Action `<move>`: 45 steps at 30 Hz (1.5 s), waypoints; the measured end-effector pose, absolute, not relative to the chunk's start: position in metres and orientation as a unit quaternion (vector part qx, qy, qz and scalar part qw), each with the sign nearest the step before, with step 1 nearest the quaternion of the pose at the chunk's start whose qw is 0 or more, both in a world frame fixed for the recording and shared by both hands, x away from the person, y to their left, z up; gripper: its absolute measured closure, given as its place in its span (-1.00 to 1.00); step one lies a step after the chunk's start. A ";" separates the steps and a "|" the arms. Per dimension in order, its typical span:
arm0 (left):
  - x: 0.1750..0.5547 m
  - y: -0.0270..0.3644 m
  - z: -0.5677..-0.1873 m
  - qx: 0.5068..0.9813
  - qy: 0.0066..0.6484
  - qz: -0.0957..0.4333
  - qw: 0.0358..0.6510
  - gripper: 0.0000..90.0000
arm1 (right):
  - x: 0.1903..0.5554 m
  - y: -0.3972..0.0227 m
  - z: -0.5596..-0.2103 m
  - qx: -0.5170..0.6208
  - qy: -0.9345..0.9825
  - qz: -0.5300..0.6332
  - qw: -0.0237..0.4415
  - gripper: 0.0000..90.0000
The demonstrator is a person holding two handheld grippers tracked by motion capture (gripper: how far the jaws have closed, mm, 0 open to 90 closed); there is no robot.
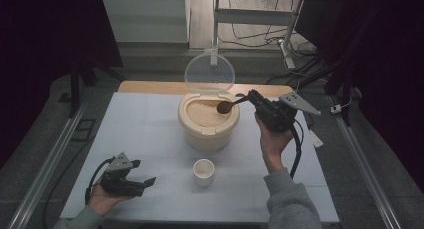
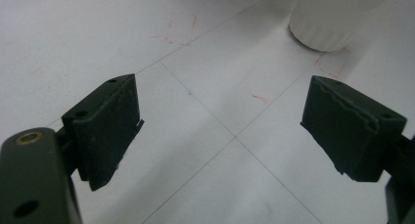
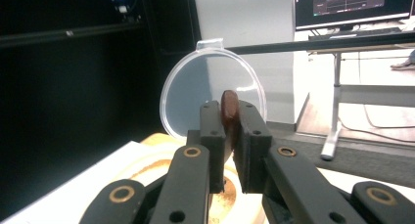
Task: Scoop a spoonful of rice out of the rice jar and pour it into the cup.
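A cream round container (image 1: 208, 134) holding brown grain (image 1: 206, 113) stands mid-table, its clear lid (image 1: 209, 72) hinged upright behind it. My right gripper (image 1: 252, 98) is shut on the handle of a dark brown spoon (image 1: 224, 107), whose bowl hovers over the grain at the container's right side. In the right gripper view the spoon handle (image 3: 228, 111) is pinched between the jaws, with the lid (image 3: 186, 97) behind. A small white cup (image 1: 204, 171) stands in front of the container. My left gripper (image 1: 148, 182) rests open low at the front left, the cup (image 2: 337, 18) ahead of it.
The white table top (image 1: 145, 139) carries thin grid lines and faint red marks (image 2: 259, 98). A wooden board edge (image 1: 145, 87) shows behind it. Desk legs and cables (image 1: 287, 44) lie on the floor beyond. A monitor (image 3: 352, 4) glows in the background.
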State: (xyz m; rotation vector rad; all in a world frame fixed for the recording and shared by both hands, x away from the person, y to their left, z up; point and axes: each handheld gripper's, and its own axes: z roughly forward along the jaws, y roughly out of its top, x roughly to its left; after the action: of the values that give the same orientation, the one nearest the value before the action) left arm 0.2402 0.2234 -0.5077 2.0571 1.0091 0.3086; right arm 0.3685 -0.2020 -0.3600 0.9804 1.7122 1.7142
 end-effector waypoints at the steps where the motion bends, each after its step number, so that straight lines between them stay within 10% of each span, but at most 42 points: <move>1: 0.240 0.223 -0.508 0.814 0.400 0.122 0.403 -0.68 | 0.369 -0.197 -0.360 0.358 0.639 0.625 0.269 0.85; 17: 0.240 0.221 -0.509 0.819 0.395 0.120 0.398 -0.68 | 0.377 -0.172 -0.374 0.349 0.681 0.575 0.289 0.84; 45: 0.240 0.219 -0.508 0.821 0.392 0.122 0.396 -0.68 | 0.396 -0.191 -0.403 0.470 0.593 0.643 0.120 0.83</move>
State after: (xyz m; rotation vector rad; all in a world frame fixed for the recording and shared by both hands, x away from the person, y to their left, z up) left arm 0.2398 0.2187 -0.5085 2.0823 0.9938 0.3102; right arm 0.3964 -0.1912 -0.4030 1.3741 1.7333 1.8777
